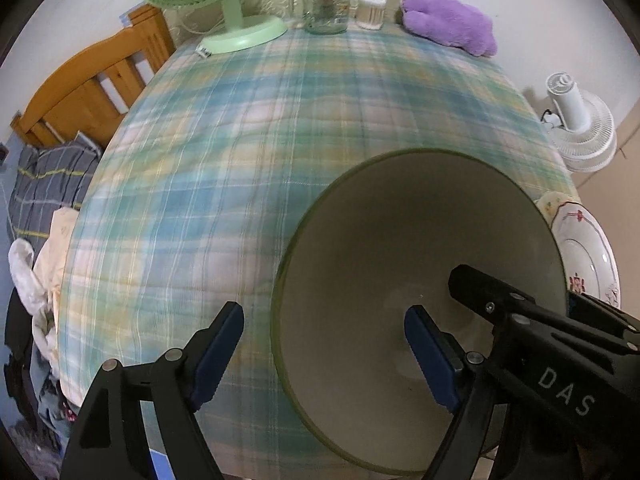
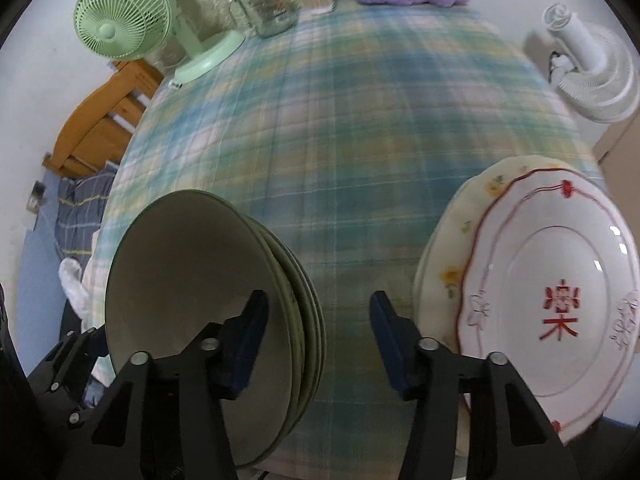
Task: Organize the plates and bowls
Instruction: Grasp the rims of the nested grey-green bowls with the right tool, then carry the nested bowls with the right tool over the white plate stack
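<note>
Left wrist view: a surface covered in blue-green plaid cloth is seen, blurred across its middle. Along the far edge are set a green fan, a glass jar, a small white container and a purple plush. A wooden bed frame with striped bedding lies past the left edge; a white fan stands off the right edge. The green bowl sits at the near right of the cloth. The left gripper is held wide — its fingers straddle the bowl's near-left rim, one outside, one inside, and no pad is seen pressing on it. The other gripper's black body crosses the bowl from the right. The middle and left of the cloth are bare.

Right wrist view: the same far-edge items are seen. The bowl tops a nested stack of green bowls at near left; a white plate with red markings lies on a floral plate at near right, by the surface's right edge. The right gripper is parted about halfway over the bare strip between stack and plates — its left finger lies in front of the bowl's rim, contact not clear; nothing is held.
</note>
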Demonstrator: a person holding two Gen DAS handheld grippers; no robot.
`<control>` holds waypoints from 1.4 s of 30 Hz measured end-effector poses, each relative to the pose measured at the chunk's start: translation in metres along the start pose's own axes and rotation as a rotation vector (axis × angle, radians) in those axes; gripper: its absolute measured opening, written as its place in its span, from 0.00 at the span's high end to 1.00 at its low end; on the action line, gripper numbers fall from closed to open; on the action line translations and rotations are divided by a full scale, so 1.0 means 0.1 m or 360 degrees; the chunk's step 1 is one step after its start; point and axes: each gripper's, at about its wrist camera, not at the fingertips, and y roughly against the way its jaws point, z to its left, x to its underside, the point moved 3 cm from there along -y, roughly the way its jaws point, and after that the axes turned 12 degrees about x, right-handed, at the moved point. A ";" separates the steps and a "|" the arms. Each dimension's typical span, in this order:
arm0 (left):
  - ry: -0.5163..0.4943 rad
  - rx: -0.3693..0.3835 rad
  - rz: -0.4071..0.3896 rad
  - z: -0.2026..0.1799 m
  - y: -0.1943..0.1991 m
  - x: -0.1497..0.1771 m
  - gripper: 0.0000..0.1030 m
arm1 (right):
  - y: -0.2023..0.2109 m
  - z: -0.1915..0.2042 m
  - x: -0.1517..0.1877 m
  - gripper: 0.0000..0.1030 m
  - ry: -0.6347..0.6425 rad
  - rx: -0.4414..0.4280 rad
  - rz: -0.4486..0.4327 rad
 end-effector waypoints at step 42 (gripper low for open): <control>-0.0189 0.0613 0.0081 0.14 -0.10 -0.10 0.46 | -0.01 0.23 0.00 0.58 -0.0091 0.0087 0.0054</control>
